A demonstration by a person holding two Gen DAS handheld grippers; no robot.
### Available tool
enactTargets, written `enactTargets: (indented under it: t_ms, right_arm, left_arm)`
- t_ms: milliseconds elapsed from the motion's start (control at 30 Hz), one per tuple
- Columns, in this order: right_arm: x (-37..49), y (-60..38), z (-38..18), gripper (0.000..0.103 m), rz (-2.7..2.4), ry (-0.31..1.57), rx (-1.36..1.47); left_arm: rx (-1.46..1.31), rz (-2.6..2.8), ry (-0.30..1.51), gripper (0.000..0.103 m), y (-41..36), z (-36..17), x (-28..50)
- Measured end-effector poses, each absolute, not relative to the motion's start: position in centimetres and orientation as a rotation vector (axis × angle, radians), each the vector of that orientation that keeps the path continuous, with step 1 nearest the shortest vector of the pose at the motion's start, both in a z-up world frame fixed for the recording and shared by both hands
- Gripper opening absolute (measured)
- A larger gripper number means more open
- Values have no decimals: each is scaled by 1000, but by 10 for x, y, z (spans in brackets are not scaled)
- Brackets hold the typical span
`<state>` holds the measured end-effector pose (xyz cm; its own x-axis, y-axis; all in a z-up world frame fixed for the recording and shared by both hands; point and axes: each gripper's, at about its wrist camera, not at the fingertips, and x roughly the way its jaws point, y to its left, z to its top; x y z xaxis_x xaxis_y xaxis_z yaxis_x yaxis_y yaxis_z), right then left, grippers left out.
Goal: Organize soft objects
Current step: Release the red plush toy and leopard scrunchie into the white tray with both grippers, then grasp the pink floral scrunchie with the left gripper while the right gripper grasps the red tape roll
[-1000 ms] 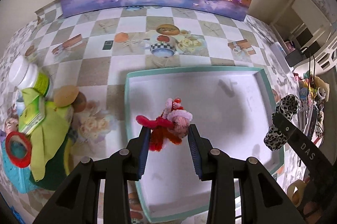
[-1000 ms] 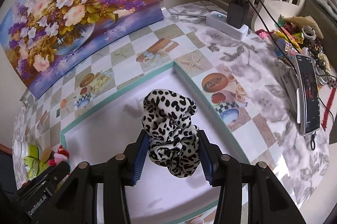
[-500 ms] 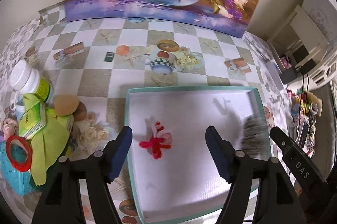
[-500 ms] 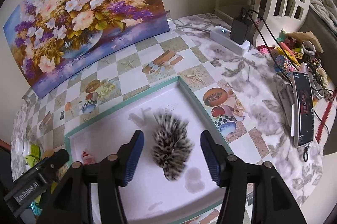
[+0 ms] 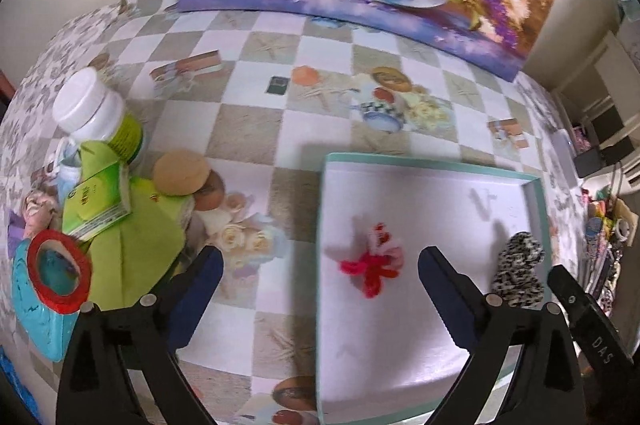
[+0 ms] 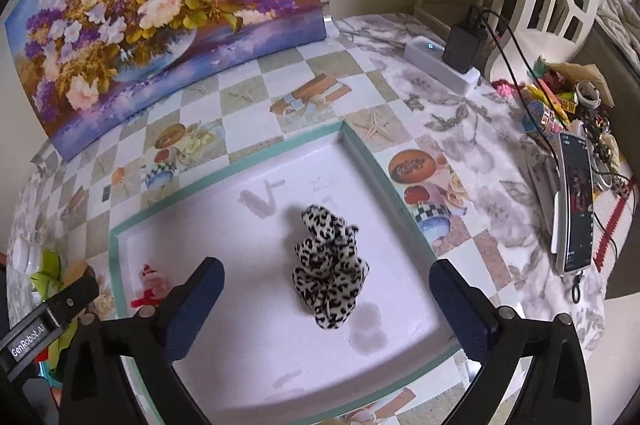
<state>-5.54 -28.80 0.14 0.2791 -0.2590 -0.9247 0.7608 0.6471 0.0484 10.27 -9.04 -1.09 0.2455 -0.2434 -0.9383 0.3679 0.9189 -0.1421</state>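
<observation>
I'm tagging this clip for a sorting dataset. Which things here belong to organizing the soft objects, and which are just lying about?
Part of the job:
- leopard scrunchie, lying in the tray
- red-and-pink yarn toy, lying in the tray
- tray
- left gripper and right gripper, jaws opening, nothing between the pads

Lying about:
- flower painting
- phone
- power strip
- white-capped bottle

tray [image 6: 362,155] mid-frame on table [image 6: 472,153]; scrunchie [image 6: 329,271] in its centre, small plush toy [image 6: 154,283] in its lower-left corner; painting [image 6: 160,5] behind, upper left; phone [image 6: 576,201] at right.
</observation>
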Motion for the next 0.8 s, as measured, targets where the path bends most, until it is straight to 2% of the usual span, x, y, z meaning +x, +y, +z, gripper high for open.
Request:
enactTargets:
  t_ms: [567,800]
  right_arm:
    - [-48,-260,10,103,-682,1082,494]
    - [-34,-224,15,103,-575,1105,425]
  left_arm:
    - [115,-417,1206,101,-68,0,97]
    - [204,-426,1213,101,-63,9,91]
